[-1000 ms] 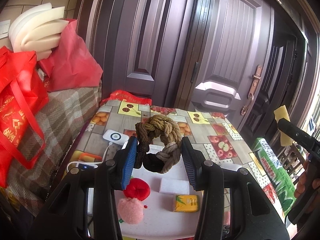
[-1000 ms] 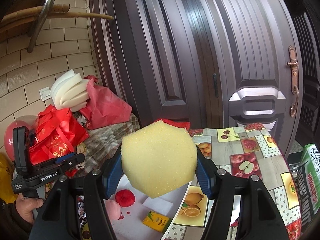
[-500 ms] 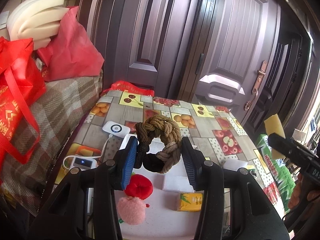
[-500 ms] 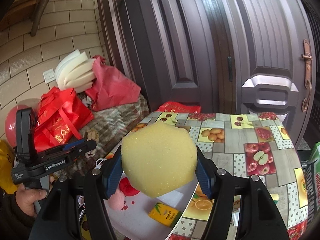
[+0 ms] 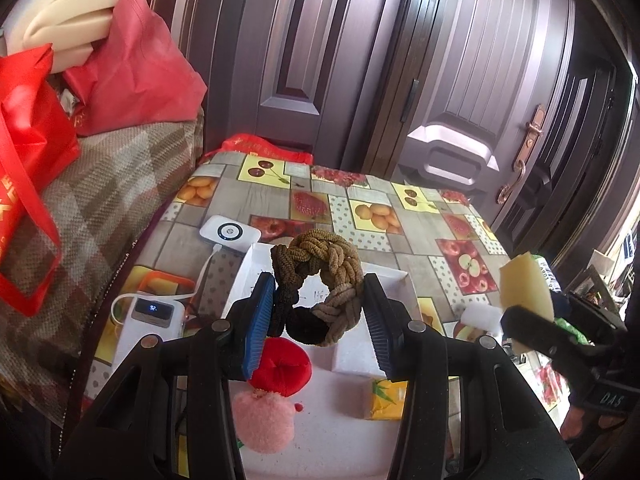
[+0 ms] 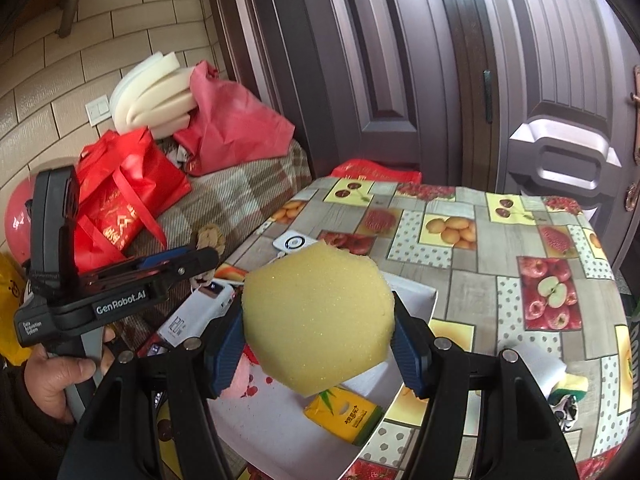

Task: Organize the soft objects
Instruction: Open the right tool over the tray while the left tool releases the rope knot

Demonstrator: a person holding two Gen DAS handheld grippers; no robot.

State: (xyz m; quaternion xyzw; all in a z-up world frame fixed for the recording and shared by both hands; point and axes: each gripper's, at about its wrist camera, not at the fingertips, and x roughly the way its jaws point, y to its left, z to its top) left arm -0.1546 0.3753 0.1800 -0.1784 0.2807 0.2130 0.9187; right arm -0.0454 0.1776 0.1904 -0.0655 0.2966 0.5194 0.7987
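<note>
Above the tray (image 6: pixel 416 300), the right hand-held gripper (image 6: pixel 318 344) pinches a sponge (image 6: pixel 316 320).

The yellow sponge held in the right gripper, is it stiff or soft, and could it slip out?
The yellow sponge probably compresses easily: its porous edges look pinched between the right gripper pads. It seems light, staying up with only its sides held. Slipping looks unlikely, since the rough foam sits against ribbed pads.

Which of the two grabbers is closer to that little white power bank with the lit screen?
Left. The left gripper, holding the braided rope ring, hangs just beside the power bank; the right gripper, with the yellow sponge, sits farther across the white tray.
</note>
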